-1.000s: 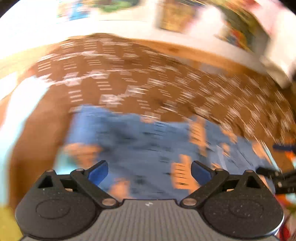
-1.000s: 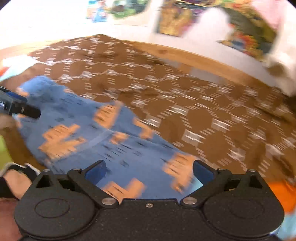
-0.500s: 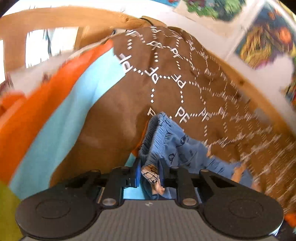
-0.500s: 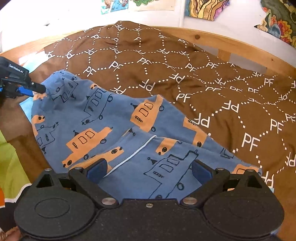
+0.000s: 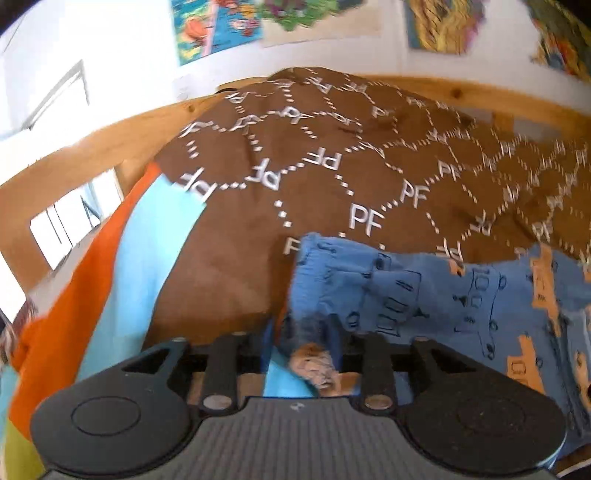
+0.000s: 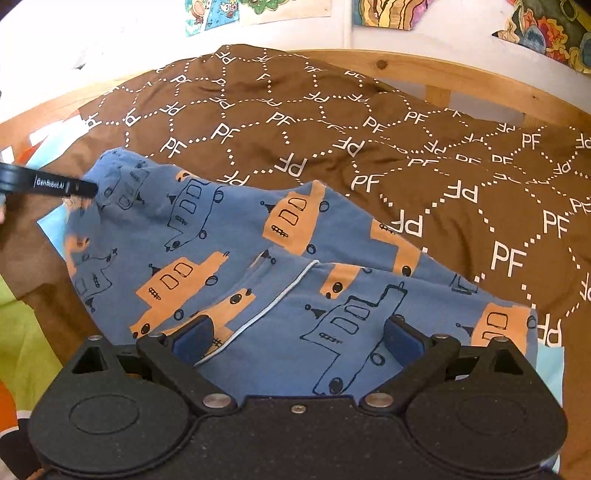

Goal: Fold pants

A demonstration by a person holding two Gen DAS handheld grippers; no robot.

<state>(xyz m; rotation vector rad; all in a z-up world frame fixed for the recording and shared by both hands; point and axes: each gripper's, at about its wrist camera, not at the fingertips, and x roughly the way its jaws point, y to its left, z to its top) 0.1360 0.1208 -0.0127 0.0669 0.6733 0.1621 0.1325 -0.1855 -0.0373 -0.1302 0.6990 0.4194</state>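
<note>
Blue pants (image 6: 258, 236) printed with orange and outlined boats lie on a brown bedspread (image 6: 369, 122) marked "PF". My left gripper (image 5: 301, 345) is shut on the pants' ribbed edge (image 5: 325, 280) at their left end; it also shows in the right wrist view (image 6: 79, 190) at the left. My right gripper (image 6: 295, 336) is open just above the near part of the pants, with cloth between its blue pads and nothing held.
A wooden bed frame (image 6: 461, 79) runs behind the bedspread, with colourful pictures (image 6: 384, 13) on the white wall above. Orange, light blue and green bedding (image 5: 92, 295) lies at the left edge.
My left gripper was open a second ago, then shut on the pants' edge and has lifted it slightly. My right gripper stays open and has moved a little closer over the pants.
</note>
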